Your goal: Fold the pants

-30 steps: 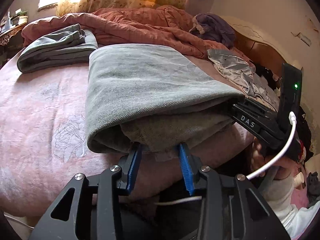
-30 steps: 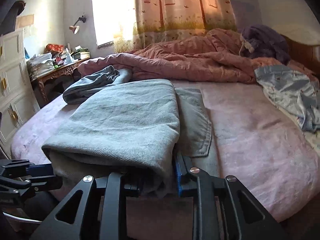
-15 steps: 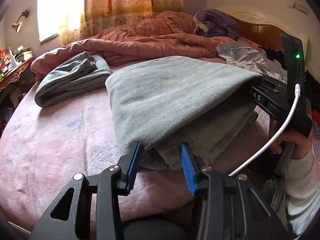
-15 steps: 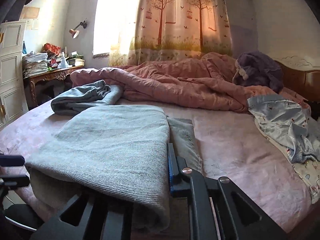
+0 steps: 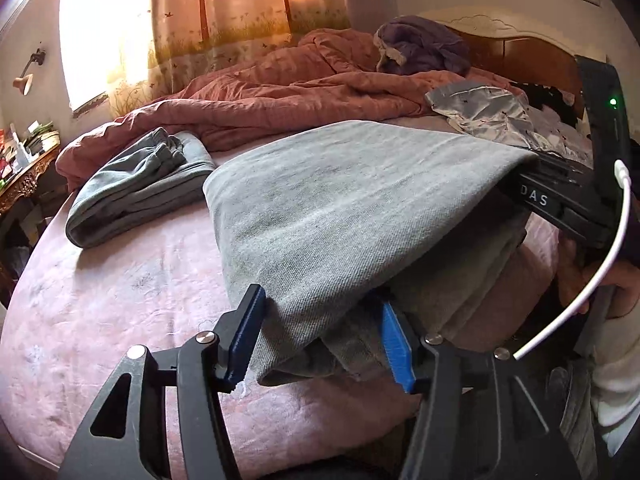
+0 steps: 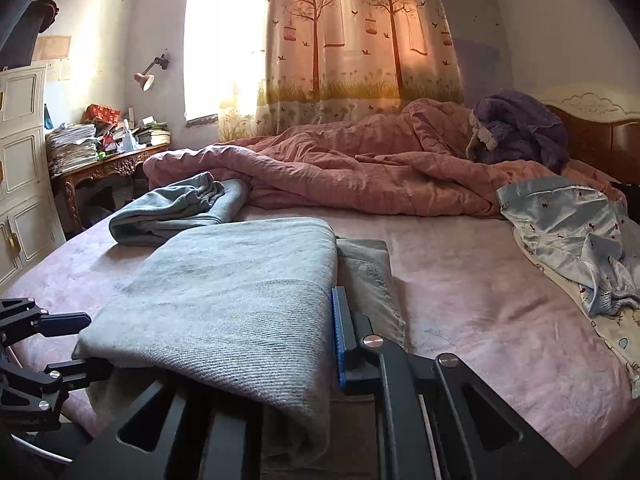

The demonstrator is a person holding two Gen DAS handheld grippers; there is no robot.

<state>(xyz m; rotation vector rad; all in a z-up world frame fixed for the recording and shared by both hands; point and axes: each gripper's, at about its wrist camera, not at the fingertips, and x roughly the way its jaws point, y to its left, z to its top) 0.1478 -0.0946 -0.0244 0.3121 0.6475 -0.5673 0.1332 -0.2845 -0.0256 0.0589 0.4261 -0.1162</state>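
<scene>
Grey, soft and limp, the pants [image 5: 352,216] lie folded at the near edge of the bed [image 6: 460,280]. The left gripper [image 5: 320,340] is opening, cloth hanging loosely between its jaws; the right gripper [image 6: 300,344] pinches the near right corner. They seem best held by folded edges. Only the left view shows the person's hand [image 5: 592,288].

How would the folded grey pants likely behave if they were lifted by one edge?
Probably floppy: the grey pants drape and sag over the right tool. The layers would likely slide apart, as the left tool is opening around them.
</scene>
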